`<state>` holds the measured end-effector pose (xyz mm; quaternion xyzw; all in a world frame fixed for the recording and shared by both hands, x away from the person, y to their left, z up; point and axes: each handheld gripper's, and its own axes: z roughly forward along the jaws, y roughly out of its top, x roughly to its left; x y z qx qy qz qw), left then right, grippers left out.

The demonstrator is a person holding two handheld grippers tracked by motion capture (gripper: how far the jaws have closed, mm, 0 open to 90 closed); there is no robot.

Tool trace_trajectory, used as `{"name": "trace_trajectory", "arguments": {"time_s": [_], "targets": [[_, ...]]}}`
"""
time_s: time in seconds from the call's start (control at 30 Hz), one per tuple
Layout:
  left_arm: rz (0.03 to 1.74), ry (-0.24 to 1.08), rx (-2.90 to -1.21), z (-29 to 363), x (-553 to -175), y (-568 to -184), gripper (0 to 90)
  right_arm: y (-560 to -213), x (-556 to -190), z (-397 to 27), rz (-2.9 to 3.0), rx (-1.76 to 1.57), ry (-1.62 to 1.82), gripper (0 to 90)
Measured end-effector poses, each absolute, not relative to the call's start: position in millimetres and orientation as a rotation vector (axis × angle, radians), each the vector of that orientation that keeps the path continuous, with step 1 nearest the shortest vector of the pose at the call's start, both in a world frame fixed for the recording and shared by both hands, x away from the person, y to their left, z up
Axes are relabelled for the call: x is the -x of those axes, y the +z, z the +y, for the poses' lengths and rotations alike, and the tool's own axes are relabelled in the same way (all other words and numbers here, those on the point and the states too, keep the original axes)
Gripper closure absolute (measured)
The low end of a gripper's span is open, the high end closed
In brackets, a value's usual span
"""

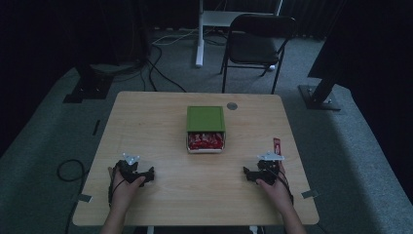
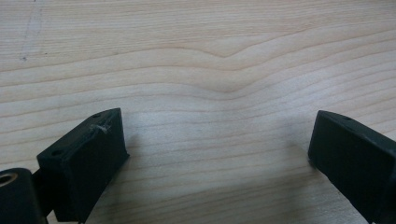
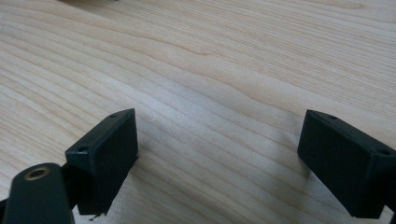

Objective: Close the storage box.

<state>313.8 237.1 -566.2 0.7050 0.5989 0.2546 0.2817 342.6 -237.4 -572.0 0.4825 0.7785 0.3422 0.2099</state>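
A green box (image 1: 205,118) with a flat square lid sits mid-desk (image 1: 160,195), its white drawer pulled toward the person and packed with glossy red packets (image 1: 205,140); any print is too small to read. One red packet (image 1: 276,146) lies just beyond the right claw (image 1: 253,174). The left claw (image 1: 146,174) and the right claw rest spread over pale wood grain.

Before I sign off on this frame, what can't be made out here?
- Box contents: in the high view the green lid covers most of the box; only red wrappers show at its open front, count and print too small.
- Red packet beside the right gripper: too small and dim to identify.
- Left gripper: its view faces bare table, so no box.
- Forearms: cut off by the bottom edge.
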Motion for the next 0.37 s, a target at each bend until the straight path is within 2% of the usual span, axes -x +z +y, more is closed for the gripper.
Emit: {"name": "trace_trajectory", "arguments": {"time_s": [0.37], "targets": [[1.632,0.690,-1.876,237.6,-314.0,-566.3,3.1,-572.1,-342.6,-237.4,2.165,-1.341,0.951,11.5]]}}
